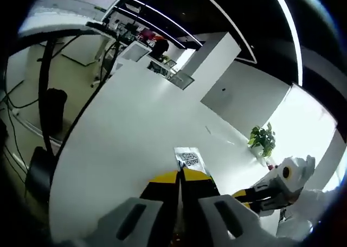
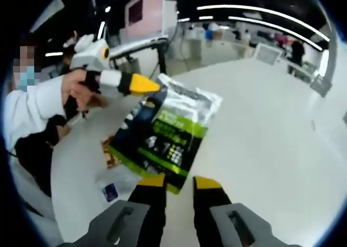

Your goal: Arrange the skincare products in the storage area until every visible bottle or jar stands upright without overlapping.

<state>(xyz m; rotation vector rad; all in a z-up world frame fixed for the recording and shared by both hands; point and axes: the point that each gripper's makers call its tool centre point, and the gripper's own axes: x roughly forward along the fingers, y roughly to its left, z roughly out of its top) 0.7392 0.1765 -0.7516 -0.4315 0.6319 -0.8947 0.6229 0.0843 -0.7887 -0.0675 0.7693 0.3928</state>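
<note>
A flat sachet, silver at the top with a green and black label, hangs in the air over the white table. My left gripper comes in from the left, held by a hand, and is shut on the sachet's top edge. In the left gripper view the same sachet sticks up edge-on from my left gripper. My right gripper is open, its yellow tips on either side of the sachet's lower corner. It also shows as the right gripper at the right.
A white sachet with a blue label and a small brown item lie on the table under the held sachet. A potted plant stands at the table's far edge. A dark chair stands beside the table.
</note>
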